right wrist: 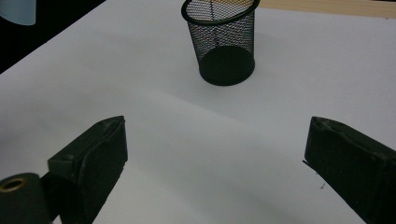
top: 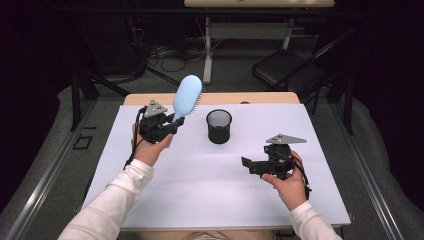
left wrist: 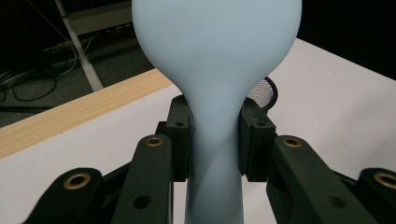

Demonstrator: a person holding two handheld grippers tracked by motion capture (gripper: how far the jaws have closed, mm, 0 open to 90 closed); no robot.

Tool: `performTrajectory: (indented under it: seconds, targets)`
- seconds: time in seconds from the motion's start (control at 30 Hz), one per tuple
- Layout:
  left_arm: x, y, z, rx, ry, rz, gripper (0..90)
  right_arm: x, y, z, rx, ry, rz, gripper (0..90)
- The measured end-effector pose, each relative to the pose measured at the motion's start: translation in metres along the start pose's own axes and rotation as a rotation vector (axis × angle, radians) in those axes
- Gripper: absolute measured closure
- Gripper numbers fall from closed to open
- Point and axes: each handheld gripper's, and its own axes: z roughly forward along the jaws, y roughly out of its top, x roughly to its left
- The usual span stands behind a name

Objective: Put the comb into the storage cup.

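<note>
Left gripper [top: 172,124]: jaws clamped on the neck of the light blue hairbrush [top: 187,96], right where the handle narrows below the head. In the left gripper view the pads [left wrist: 180,140] press on both sides of that waist, which makes sense to me: the flare above should keep it from slipping through.

Brush is up off the counter [top: 200,180], head high and tilted away toward the far edge, bristles facing right. Handle end points down past the gripper. I read that as staging for a handle-first drop into the black mesh cup [top: 219,126], which stands upright just right of the brush, well apart from it.

Right gripper [top: 248,164]: jaws spread wide, holding nothing, low over the counter on the near right. Its view looks straight at the cup [right wrist: 222,42] between the two open jaws. My guess is it's parked there to steady the cup if needed; a light mesh cup could tip when a long brush leans on its rim.

Cup looks empty from what I can see.

Next as I see it: swing the brush over the cup mouth, bring it closer to vertical, lower.
</note>
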Motion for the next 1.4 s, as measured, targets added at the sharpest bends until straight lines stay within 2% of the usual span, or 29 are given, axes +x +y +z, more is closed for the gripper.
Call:
performTrajectory:
  seconds: [0.3, 0.47, 0.73, 0.97, 1.4]
  targets:
    - [-0.005, 0.000, 0.003, -0.007, -0.014, 0.007, 69.7, 0.001, 0.017, 0.008, 0.032, 0.023, 0.014, 5.7]
    - [-0.008, 0.001, 0.004, -0.018, -0.016, 0.015, 69.7, 0.001, 0.028, 0.009, 0.027, 0.019, -0.003, 5.7]
    - [-0.008, 0.001, 0.005, -0.025, -0.019, 0.010, 69.7, -0.004, 0.047, 0.008, 0.035, 0.020, 0.013, 5.7]
    - [-0.010, 0.001, 0.006, -0.026, -0.021, 0.013, 69.7, -0.003, 0.061, 0.008, 0.041, 0.021, 0.006, 5.7]
    - [-0.015, 0.005, 0.012, -0.030, -0.032, 0.016, 69.7, -0.001, 0.079, 0.014, 0.065, 0.018, -0.005, 5.7]
